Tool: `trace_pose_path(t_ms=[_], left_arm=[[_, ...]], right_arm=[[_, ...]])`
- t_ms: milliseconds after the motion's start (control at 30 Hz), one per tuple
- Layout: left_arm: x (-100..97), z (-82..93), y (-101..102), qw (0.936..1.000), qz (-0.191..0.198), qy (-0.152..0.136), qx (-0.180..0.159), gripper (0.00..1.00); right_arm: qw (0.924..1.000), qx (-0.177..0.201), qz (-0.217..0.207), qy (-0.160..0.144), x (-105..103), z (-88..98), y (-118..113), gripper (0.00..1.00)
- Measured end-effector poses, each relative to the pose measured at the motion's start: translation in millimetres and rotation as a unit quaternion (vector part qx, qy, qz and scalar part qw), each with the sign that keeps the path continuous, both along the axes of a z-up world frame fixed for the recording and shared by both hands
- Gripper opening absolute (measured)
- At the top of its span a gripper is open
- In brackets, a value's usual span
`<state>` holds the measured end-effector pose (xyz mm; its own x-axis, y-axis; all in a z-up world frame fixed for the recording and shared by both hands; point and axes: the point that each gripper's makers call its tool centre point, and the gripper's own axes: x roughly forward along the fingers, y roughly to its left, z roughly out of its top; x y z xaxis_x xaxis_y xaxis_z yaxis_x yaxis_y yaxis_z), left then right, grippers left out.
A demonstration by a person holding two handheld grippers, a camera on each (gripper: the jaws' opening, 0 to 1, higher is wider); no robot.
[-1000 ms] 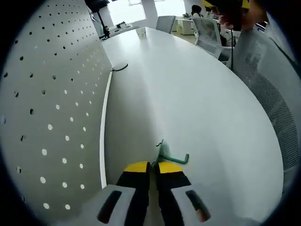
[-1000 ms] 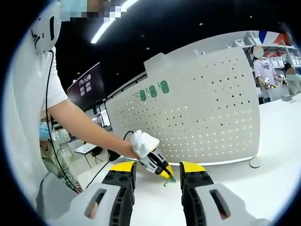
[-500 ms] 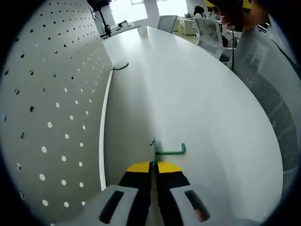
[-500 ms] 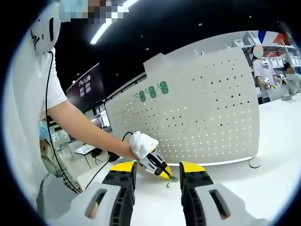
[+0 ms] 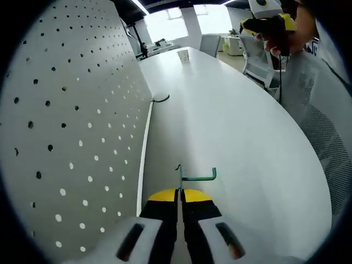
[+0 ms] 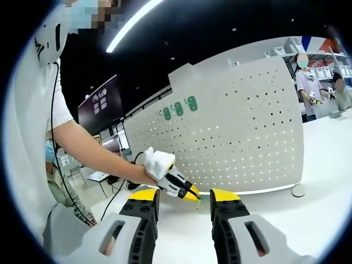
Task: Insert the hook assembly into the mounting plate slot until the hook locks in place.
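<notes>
Left gripper view: left gripper (image 5: 180, 193) with yellow-tipped jaws pressed together on the stem of a green hook (image 5: 193, 176), bent arm pointing right, held above the white table (image 5: 236, 126) and just right of the perforated white mounting plate (image 5: 71, 126) standing upright along the left. Base strip of the plate resting on the table; a small foot near its far end, shape hard to make out. Far right, a hand gripping a yellow-and-black tool, cut off by the view's edge. Right gripper view: right gripper (image 6: 184, 199) with jaws spread apart, nothing between them, raised over the table (image 6: 324, 181). Beyond the jaws, the left gripper (image 6: 191, 192) on a bare forearm, tips closed on the hook (image 6: 197, 200), mostly hidden and too small to resolve, close in front of the plate's (image 6: 242, 126) lower edge; contact with the plate impossible to judge. Green hooks (image 6: 179, 106) hanging high on the plate. No containers anywhere.
</notes>
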<state>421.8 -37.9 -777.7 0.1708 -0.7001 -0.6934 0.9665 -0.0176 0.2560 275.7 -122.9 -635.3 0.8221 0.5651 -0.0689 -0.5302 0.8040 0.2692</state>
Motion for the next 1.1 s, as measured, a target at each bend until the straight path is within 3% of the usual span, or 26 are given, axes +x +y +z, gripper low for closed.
trace_pose_path(t_ms=[267,767,1100], left_arm=[[-1.9,22.9,8.5,0.9977,0.047,-0.006,-0.048,0.01],[-12.2,48.3,23.0,0.9905,0.100,-0.016,-0.093,0.01],[-15.5,73.9,35.0,0.9770,0.155,-0.028,-0.144,0.01]], right_arm=[[1.0000,-0.002,0.001,-0.002,-0.1,0.6,0.3,0.35],[0.9998,-0.005,0.000,-0.018,-3.5,7.9,-1.3,0.34],[0.9997,-0.006,0.002,-0.025,-5.0,10.1,-1.6,0.35]])
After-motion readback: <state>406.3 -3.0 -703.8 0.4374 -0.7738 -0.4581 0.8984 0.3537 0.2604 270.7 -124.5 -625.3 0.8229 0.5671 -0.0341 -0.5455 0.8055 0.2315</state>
